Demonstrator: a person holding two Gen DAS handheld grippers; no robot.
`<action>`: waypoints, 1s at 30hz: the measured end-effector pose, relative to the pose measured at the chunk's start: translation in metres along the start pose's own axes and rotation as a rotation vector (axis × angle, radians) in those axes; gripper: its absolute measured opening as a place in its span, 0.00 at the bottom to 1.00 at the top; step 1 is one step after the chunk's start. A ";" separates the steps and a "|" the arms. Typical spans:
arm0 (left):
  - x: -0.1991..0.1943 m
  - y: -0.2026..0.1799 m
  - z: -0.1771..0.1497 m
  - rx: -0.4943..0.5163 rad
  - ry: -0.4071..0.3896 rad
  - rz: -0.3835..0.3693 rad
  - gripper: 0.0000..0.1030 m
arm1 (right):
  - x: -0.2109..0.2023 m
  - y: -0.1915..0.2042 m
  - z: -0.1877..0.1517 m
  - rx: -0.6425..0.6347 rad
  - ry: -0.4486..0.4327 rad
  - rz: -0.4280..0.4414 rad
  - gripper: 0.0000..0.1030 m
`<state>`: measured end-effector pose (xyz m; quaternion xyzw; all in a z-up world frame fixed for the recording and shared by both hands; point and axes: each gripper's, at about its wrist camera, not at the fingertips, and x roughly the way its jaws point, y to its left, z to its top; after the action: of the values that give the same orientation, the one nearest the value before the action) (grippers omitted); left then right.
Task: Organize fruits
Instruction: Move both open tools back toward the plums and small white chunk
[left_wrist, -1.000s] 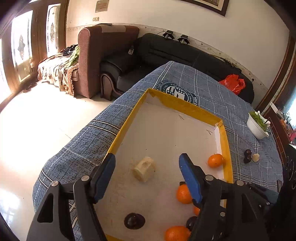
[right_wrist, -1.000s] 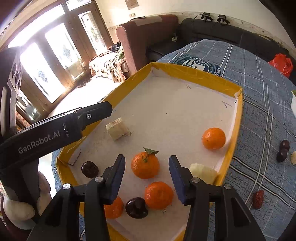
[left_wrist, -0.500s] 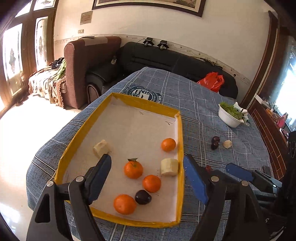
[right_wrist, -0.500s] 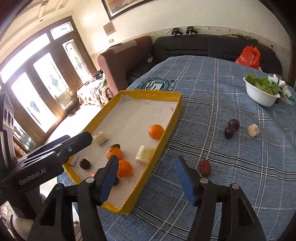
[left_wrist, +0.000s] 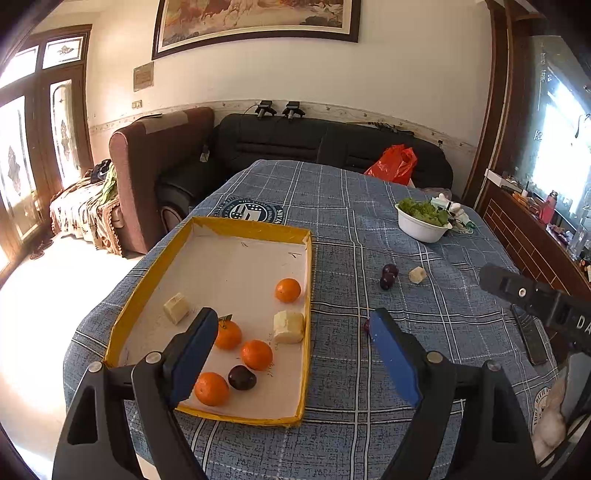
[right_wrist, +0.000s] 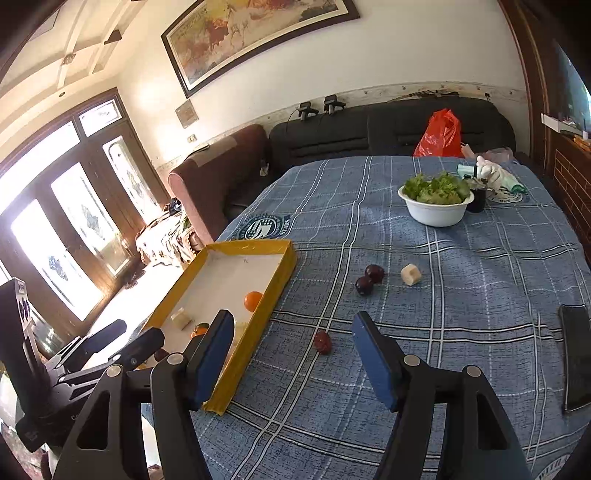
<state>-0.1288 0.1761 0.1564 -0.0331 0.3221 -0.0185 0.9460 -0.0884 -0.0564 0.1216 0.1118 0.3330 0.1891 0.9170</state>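
- The left gripper (left_wrist: 293, 345) hangs above the near end of the table, its blue-padded jaws spread wide with nothing between them.
- The right gripper (right_wrist: 291, 350) hangs over the blue plaid tablecloth (right_wrist: 461, 280), its jaws likewise wide apart and holding nothing.
- The yellow-rimmed tray (left_wrist: 308, 295) sits at the cloth's 9 o'clock side in the left wrist view.
- In the tray lie four oranges: one (left_wrist: 287, 290) alone by the right wall, a leafed one (left_wrist: 228, 334), one (left_wrist: 256, 354) just beside it, and one (left_wrist: 211, 388) nearest the front wall.
- A dark plum (left_wrist: 242, 377) lies between the two nearest oranges, close to both; touching cannot be told.
- Two pale fruit chunks rest in the tray: one (left_wrist: 176, 313) at its 9 o'clock side, one (left_wrist: 289, 326) against the right wall.
- Outside the tray, a red date (right_wrist: 322, 341) lies on the cloth between the right gripper's fingers in view, well below them.
- Two dark plums (right_wrist: 369, 278) touch each other at 12 o'clock from the date, a pale chunk (right_wrist: 410, 274) near them at 3 o'clock.
- A white bowl of greens (right_wrist: 436, 206) stands farther off at 1 o'clock.
- A dark phone (right_wrist: 576, 354) lies at the cloth's 3 o'clock edge.
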 end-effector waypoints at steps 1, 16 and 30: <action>-0.001 -0.003 0.001 0.003 -0.003 -0.005 0.81 | -0.006 -0.003 0.003 0.004 -0.012 -0.005 0.70; -0.043 0.004 0.071 -0.058 -0.116 -0.123 0.93 | -0.120 -0.017 0.119 -0.051 -0.226 -0.121 0.84; 0.101 -0.032 0.023 -0.040 0.196 -0.210 0.94 | 0.067 -0.111 0.046 0.041 0.111 -0.164 0.73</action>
<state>-0.0348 0.1396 0.1155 -0.0835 0.4078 -0.1140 0.9021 0.0186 -0.1321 0.0816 0.0924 0.3952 0.1125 0.9070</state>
